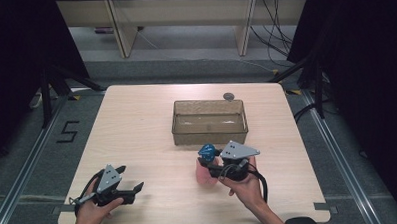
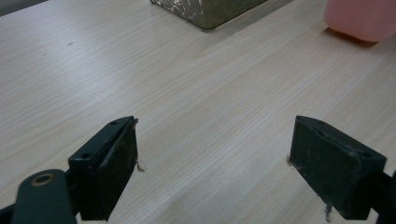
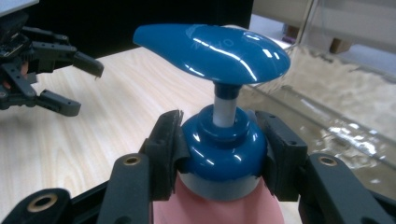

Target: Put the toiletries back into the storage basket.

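Gripping pink pump bottle [image 3: 219, 200] at blue collar, right gripper [image 3: 219, 149] clamped; bottle on table [image 1: 137, 124] before clear bin [image 1: 210, 122]. "OPEN" embossed on pump head [image 3: 210, 51]. Left gripper [image 2: 215, 172] wide, empty.

Pink bottle [image 2: 362, 18] is cut off by the top and right edges in the left gripper view. In the right gripper view its body runs off the bottom, collar sides hidden behind the pads. Small dark round object [image 1: 229, 96] beyond the clear bin [image 1: 210, 136]: too small to identify.
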